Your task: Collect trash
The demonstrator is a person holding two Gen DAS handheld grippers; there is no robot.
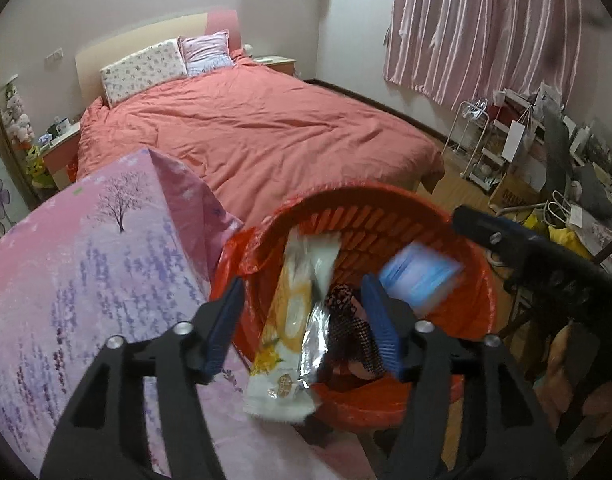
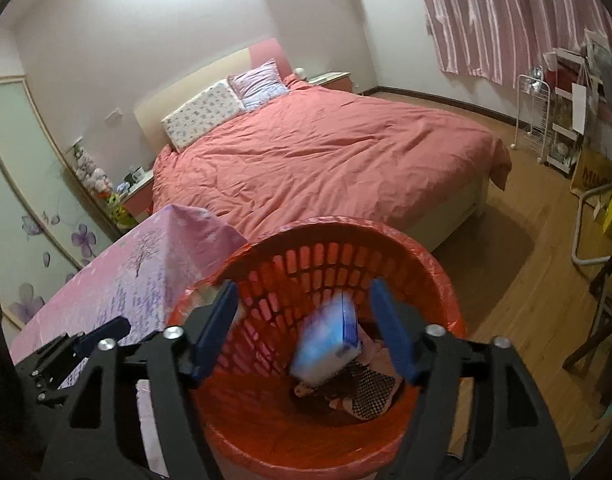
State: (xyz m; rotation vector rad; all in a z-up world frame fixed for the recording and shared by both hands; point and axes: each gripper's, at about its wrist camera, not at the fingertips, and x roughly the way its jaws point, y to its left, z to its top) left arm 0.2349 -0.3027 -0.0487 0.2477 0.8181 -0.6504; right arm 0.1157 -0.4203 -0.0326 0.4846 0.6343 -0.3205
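Cardboard box (image 1: pixel 514 194) — letters partly visible, not legible.

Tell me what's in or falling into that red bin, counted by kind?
Yellow-and-white snack wrapper: 1
Blue-and-white packet, blurred, apparently mid-fall: 1
Black mesh-patterned piece: 1
Total: 3, all within the red basket. Anything hidden beneath can't be counted.

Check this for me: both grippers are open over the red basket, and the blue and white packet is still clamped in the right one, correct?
Not quite. The right gripper is open, and the blue and white packet is loose between its fingers, blurred, inside the red basket, as the right wrist view shows. The left gripper is open too.
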